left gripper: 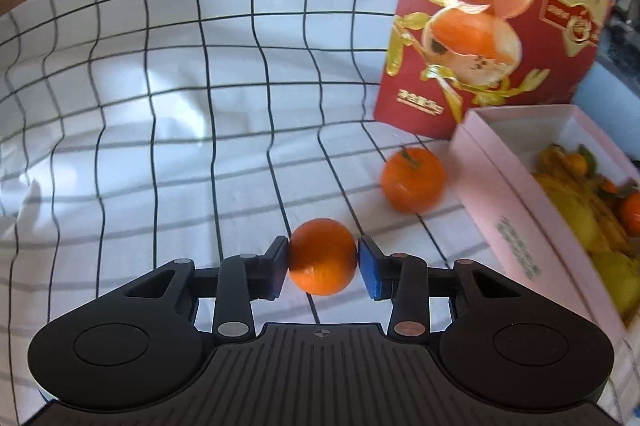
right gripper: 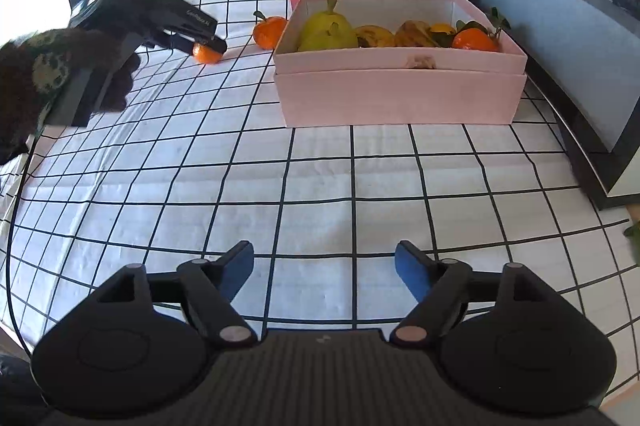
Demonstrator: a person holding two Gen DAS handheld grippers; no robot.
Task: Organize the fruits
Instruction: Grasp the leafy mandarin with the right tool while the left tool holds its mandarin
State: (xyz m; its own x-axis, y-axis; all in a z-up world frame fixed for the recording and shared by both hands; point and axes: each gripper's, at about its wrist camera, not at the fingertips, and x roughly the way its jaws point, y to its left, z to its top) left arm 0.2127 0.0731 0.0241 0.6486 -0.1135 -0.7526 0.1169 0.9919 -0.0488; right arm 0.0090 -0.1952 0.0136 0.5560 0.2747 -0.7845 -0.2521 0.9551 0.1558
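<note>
Mostly done: box (right gripper: 400, 98) holds most fruit, my left gripper (left gripper: 322, 260) pinches one tangerine (left gripper: 322, 256), right gripper (right gripper: 324, 266) spread empty, another tangerine (left gripper: 412, 180) left on tabletop (right gripper: 320, 186).

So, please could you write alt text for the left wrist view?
The left hand-held gripper closes its pads on a small orange over a checked tablecloth. A second orange with a stem lies beside a pink box of fruit, before a red carton.
</note>
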